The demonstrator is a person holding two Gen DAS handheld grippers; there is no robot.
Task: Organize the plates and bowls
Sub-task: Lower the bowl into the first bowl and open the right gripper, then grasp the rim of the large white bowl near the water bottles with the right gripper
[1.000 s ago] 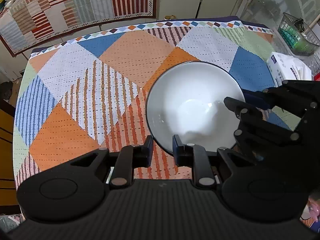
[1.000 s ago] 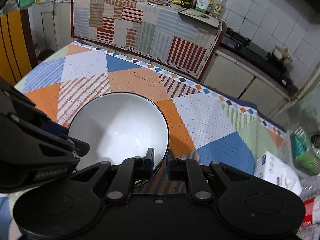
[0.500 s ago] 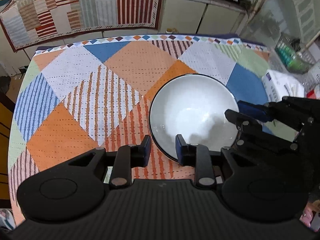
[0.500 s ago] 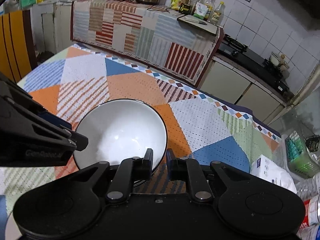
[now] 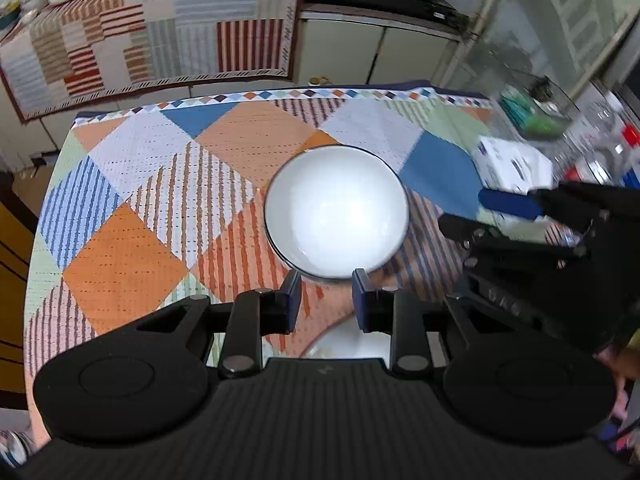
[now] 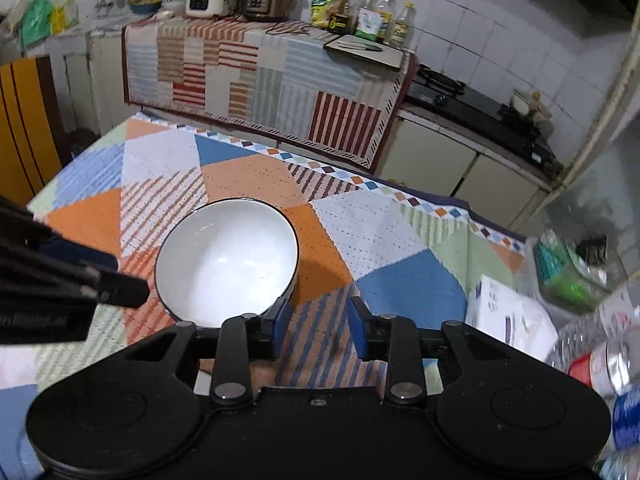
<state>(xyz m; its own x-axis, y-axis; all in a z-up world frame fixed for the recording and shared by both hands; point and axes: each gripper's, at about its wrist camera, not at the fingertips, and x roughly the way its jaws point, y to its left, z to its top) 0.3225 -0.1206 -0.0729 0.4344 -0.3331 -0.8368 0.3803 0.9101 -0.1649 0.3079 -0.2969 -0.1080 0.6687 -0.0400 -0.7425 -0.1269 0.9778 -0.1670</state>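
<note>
White bowl (image 5: 336, 210) is sitting free mid-table on the patchwork cloth (image 5: 120, 264). Left gripper (image 5: 326, 294) is parted w/ nothing between; right gripper (image 6: 318, 326) is opening, also empty. Bowl's prob glazed ceramic: stiff, slick, chippable, so pinching the thin rim seems best

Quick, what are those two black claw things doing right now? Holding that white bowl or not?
Left gripper: open, holding nothing; the white bowl sits free on the tablecloth.
Right gripper: jaws opening, nothing between them.

Bare tablecloth (image 5: 132, 208) lies open left of the bowl (image 5: 336, 210); box (image 5: 512, 162) and bottles (image 6: 600, 364) crowd the right.
</note>
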